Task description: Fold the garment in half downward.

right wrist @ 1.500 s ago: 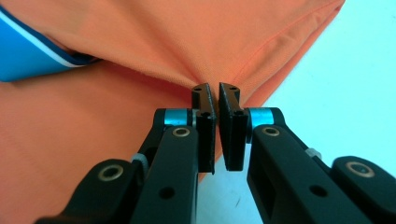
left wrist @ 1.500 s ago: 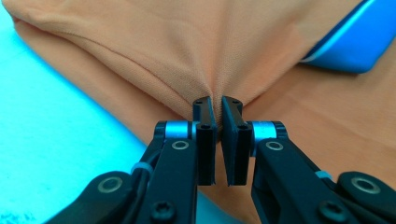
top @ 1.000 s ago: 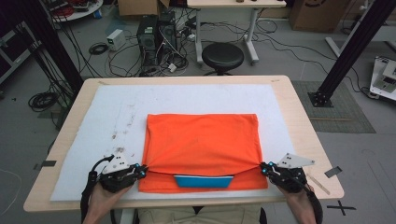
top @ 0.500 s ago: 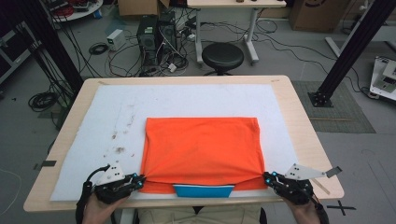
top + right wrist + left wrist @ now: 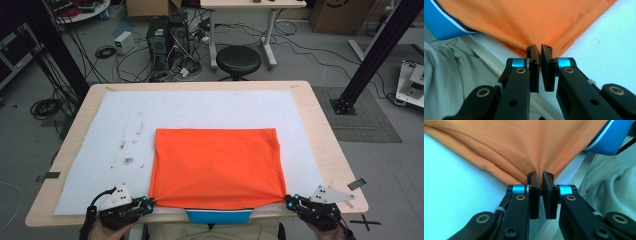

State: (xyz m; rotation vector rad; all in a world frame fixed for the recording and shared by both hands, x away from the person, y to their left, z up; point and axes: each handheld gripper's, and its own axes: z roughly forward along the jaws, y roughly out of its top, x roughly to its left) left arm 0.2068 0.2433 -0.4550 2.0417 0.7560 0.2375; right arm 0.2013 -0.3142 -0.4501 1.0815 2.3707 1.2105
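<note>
At the desk's [image 5: 320,107] near edge, the left gripper [image 5: 146,204] has its jaws clamped on the near left corner of a folded orange shirt [image 5: 217,167] lying on a white mat [image 5: 200,110]; the right gripper [image 5: 291,200] pinches the near right corner; a blue hem [image 5: 217,216] overhangs. Judged mid-fold, the next move calls for lifting both corners evenly.

No text, label, brand or number is readable on anything here; one black X marks the floor [image 5: 368,220].
</note>
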